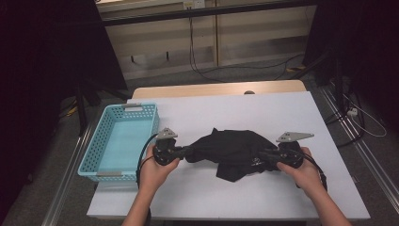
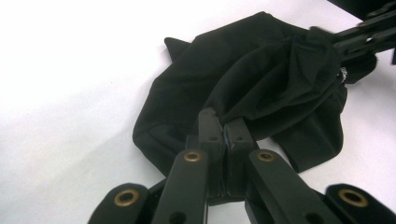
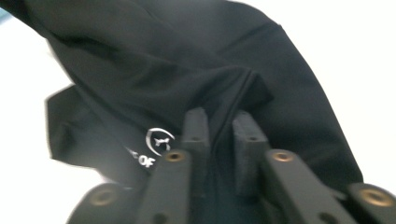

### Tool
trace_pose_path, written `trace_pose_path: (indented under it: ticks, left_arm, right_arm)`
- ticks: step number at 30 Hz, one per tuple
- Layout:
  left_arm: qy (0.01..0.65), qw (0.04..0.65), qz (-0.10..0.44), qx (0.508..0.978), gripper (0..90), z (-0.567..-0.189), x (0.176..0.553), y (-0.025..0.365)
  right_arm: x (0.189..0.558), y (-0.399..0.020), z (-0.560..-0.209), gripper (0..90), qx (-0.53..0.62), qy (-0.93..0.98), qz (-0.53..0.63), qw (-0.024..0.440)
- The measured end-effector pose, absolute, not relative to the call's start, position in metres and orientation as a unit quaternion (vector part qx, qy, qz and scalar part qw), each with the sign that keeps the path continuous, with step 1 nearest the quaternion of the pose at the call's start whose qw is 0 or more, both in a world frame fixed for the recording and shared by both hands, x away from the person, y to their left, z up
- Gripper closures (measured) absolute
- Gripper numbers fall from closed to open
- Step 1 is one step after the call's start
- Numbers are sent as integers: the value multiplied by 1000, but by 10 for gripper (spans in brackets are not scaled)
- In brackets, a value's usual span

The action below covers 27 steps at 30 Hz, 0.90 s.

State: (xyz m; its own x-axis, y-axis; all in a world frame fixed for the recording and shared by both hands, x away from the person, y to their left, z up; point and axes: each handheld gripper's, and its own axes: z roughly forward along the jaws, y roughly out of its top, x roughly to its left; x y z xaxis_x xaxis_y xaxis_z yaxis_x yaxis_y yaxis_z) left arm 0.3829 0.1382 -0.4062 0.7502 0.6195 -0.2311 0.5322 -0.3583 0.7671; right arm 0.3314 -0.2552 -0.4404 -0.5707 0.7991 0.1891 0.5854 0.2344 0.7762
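A black garment (image 1: 235,148) lies crumpled on the white table top (image 1: 282,113), between the two hand-held grippers. My left gripper (image 1: 190,151) is shut on the garment's left end; in the left gripper view its jaws (image 2: 225,122) pinch a gathered fold of the cloth (image 2: 261,74). My right gripper (image 1: 263,155) holds the right end. In the right gripper view a fold of the cloth (image 3: 163,70), with a white printed logo (image 3: 159,141) beside it, is clamped at my right gripper (image 3: 222,119). The right gripper (image 2: 345,39) also appears far off in the left gripper view.
A light blue perforated basket (image 1: 134,107) stands at the table's left side, just left of the left hand. Cables (image 1: 197,61) run over the floor beyond the table. A metal rail (image 1: 348,127) runs along the right side.
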Motion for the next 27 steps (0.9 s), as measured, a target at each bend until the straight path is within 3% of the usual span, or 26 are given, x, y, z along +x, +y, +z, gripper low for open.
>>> trace_pose_path:
  ticks: [3,6,14,16,22,24,27]
  left_arm:
    - [352,446,49,822,885,-406,383,139]
    - [352,445,50,822,885,-406,384,139]
    - [352,444,49,823,885,-406,384,136]
    - [353,443,47,823,885,-407,384,136]
    - [353,442,45,823,885,-408,386,136]
    - [353,443,44,823,885,-408,386,136]
    - [353,443,43,823,885,-408,386,136]
  right_arm:
    - [327,-264,-433,842,445,763,446,143]
    - [324,-272,-430,703,467,738,465,142]
    - [331,-261,-437,523,483,743,441,147]
    - [335,-259,-438,436,487,736,444,153]
    - [340,-255,-432,442,506,720,445,164]
    - [341,-253,-438,434,510,727,439,139]
    - [342,-249,-443,522,507,739,424,129]
